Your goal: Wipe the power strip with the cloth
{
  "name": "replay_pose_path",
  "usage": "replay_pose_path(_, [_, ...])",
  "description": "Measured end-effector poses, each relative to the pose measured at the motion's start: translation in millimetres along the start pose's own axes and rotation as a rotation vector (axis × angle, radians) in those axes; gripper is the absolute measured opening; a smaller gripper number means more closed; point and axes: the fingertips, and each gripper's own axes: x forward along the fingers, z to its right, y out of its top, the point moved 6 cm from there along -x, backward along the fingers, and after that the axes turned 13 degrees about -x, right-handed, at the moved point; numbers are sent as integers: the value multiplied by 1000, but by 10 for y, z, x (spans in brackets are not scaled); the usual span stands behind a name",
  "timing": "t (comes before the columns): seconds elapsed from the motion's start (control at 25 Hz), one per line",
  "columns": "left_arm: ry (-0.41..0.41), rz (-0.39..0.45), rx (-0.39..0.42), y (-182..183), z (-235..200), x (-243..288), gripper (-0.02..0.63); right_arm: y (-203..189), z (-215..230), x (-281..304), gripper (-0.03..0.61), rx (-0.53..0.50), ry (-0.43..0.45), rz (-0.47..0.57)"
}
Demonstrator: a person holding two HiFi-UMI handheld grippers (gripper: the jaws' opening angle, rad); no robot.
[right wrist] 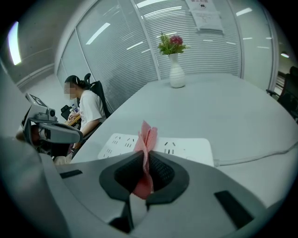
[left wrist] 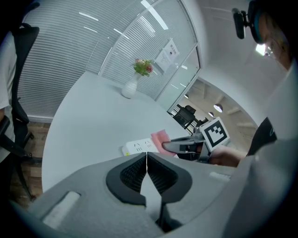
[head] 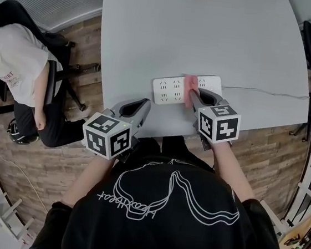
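A: While your right hand-held gripper (right wrist: 145, 162) pinches the cloth (right wrist: 146, 139), how lies the power strip (head: 173, 90)?
B: Crosswise on the counter (head: 210, 32), cable (head: 270, 93) rightward, under the cloth. Left hand-held gripper (left wrist: 147, 160) — per its own view — pressed together, empty.

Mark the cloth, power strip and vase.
cloth (right wrist: 148, 135): right gripper view, upper pink fold.
power strip (head: 169, 90): head view, bare left half of its top face.
vase (right wrist: 177, 73): right gripper view, white body.

The right gripper (head: 194, 98) holds a pink cloth (head: 191, 85) on the white power strip (head: 171, 90) near the table (head: 210, 38)'s front edge, the left gripper (head: 140, 106) apart at its left
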Motion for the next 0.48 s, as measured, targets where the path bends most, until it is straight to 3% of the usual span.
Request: replay_pose_path(0.48, [-14, -19, 25, -64, 210, 124, 15, -177, 330, -212, 35, 46, -53, 11])
